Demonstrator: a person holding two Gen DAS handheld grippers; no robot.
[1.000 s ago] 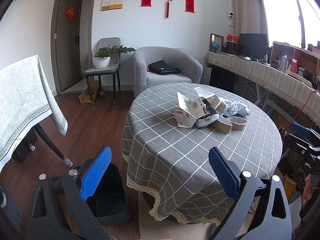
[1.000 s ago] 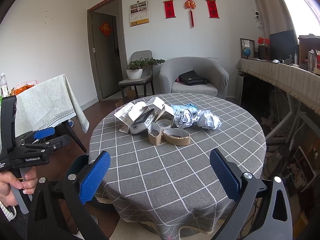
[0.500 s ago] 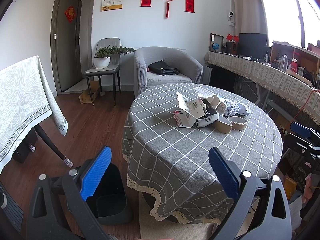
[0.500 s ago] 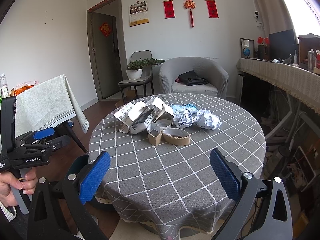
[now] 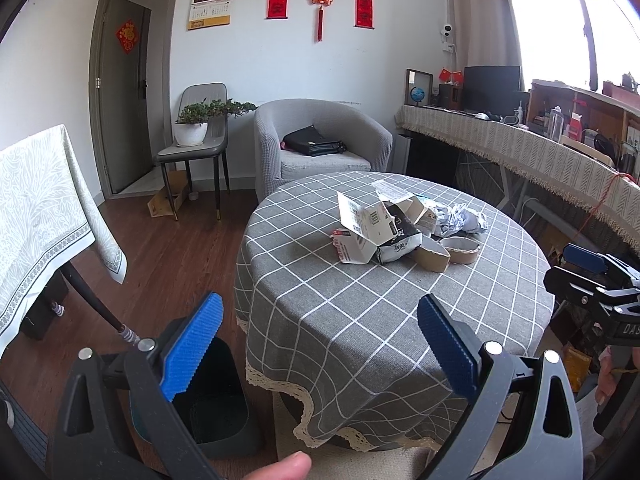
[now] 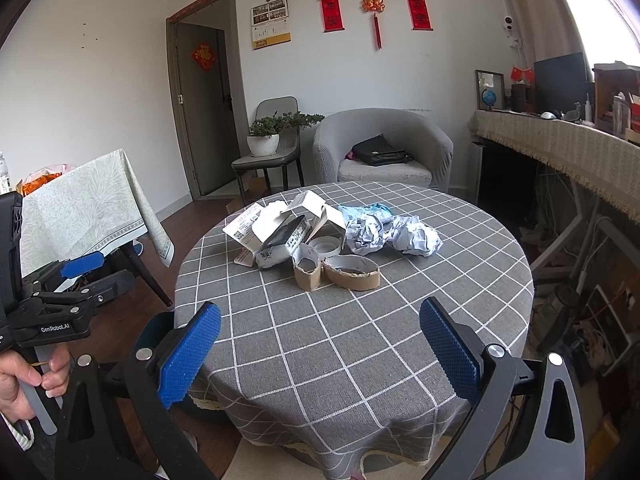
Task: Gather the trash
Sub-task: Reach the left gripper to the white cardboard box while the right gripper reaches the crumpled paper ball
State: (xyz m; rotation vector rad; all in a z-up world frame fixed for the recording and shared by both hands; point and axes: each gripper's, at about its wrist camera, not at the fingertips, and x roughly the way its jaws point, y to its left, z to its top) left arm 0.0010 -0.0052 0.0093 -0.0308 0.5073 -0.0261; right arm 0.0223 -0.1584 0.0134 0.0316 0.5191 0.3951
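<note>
A heap of trash lies mid-table on the round grey checked table [image 5: 360, 320]: torn white cartons [image 5: 366, 226] [image 6: 280, 236], brown cardboard rings [image 5: 460, 249] [image 6: 352, 278] and crumpled paper balls [image 5: 460, 220] [image 6: 416, 240]. A dark bin [image 5: 216, 404] stands on the floor at the table's left edge, under my left gripper. My left gripper [image 5: 320, 344] is open and empty, short of the table's near-left edge. My right gripper [image 6: 320, 350] is open and empty over the table's near edge, well short of the heap.
A second table with a pale patterned cloth [image 5: 40, 220] stands left. A grey armchair [image 5: 320, 140] with a black bag and a chair with a potted plant [image 5: 196, 124] stand behind. A cluttered long counter [image 5: 520, 144] runs along the right wall.
</note>
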